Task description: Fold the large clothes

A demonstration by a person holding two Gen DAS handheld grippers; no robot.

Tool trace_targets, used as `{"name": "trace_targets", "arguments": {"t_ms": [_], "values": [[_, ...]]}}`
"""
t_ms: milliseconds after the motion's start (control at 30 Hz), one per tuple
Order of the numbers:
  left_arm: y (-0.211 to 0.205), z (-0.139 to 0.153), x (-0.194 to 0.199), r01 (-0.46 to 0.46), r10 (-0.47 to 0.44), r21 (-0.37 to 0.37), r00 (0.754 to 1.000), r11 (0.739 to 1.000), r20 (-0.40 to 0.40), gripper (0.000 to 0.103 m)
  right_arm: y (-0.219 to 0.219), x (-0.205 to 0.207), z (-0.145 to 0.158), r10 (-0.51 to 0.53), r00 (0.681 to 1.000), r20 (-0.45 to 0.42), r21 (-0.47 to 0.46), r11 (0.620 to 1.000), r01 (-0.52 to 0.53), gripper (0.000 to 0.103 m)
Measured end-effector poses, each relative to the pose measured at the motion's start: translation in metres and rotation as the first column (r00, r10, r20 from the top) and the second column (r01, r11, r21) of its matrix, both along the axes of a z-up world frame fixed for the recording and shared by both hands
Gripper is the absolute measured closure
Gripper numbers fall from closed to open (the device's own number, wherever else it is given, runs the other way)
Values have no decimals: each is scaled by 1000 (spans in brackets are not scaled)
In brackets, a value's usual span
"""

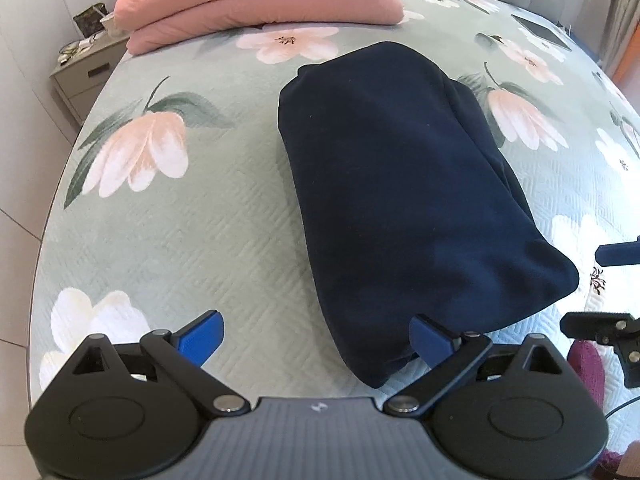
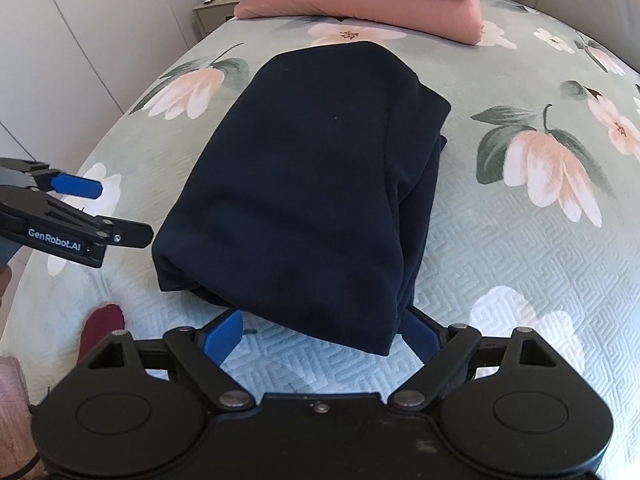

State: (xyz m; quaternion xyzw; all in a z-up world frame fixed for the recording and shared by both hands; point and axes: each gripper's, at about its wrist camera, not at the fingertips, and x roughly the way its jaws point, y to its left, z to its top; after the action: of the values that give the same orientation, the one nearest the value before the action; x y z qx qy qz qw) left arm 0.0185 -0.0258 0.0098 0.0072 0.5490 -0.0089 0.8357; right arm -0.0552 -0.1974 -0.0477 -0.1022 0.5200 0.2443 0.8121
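Straight ahead of both my spread, empty tongs, left gripper (image 1: 316, 338) and right gripper (image 2: 322, 334), the folded navy garment (image 2: 304, 184) runs lengthwise away, its near edge reaching between the right one's fingers.

Dark navy garment (image 1: 404, 184) (image 2: 304, 184), folded into a thick oblong bundle; lies flat on the floral bedspread (image 1: 192, 248) (image 2: 520, 248), long axis running toward the bedspread's far end; top layer smooth, a few faint creases; stacked fold edges show along its right side; near corner rounded, overhanging slightly.
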Motion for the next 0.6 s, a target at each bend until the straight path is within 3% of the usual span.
{"name": "trace_targets", "arguments": {"t_ms": [600], "values": [[0,-1,1,-4,4,-21,1000,1000,-6,2,5,-4,-1,44,999,-12,11,999,-44,2]]}}
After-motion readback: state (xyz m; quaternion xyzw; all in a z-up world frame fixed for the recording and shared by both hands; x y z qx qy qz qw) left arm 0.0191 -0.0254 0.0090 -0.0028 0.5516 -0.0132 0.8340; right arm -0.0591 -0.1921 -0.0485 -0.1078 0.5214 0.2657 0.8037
